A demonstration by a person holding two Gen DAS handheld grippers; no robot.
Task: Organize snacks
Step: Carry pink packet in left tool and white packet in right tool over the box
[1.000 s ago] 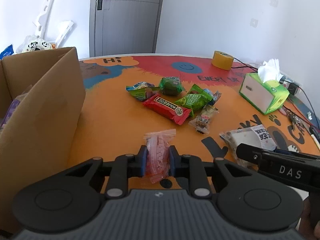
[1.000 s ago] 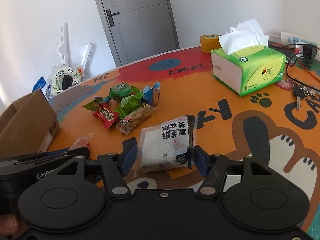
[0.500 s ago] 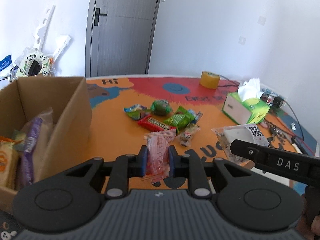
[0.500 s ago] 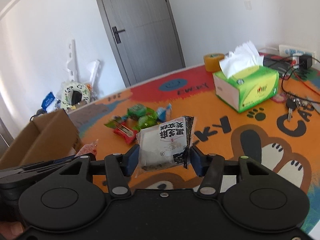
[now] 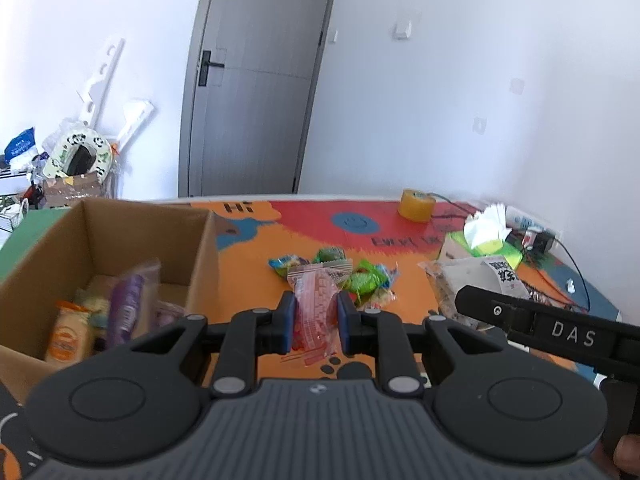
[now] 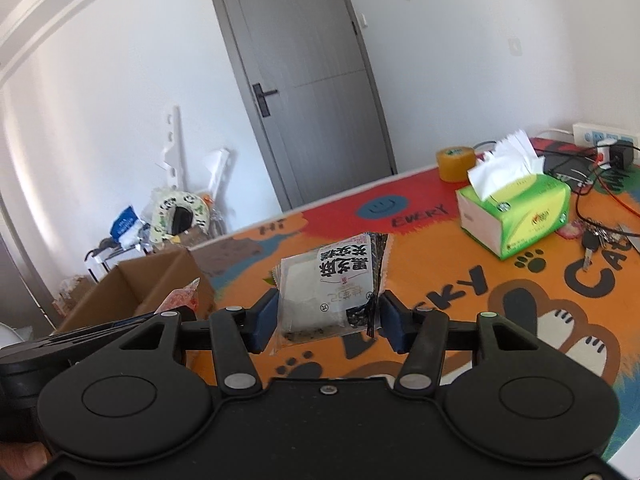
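Note:
My left gripper is shut on a clear zip bag of pink candy and holds it above the table, just right of the open cardboard box, which holds several snacks. My right gripper is shut on a white snack packet with black print, also lifted off the table. That packet also shows at the right of the left wrist view. A pile of green and blue snack packets lies on the orange table beyond the candy bag. The box also shows at the left of the right wrist view.
A green tissue box stands at the right, a yellow tape roll behind it. Keys, cables and a power strip lie at the far right edge. Clutter sits on the floor left of the grey door.
Both grippers have risen off the table with their packets. The left one has swung towards the box, so the box's inside now shows.

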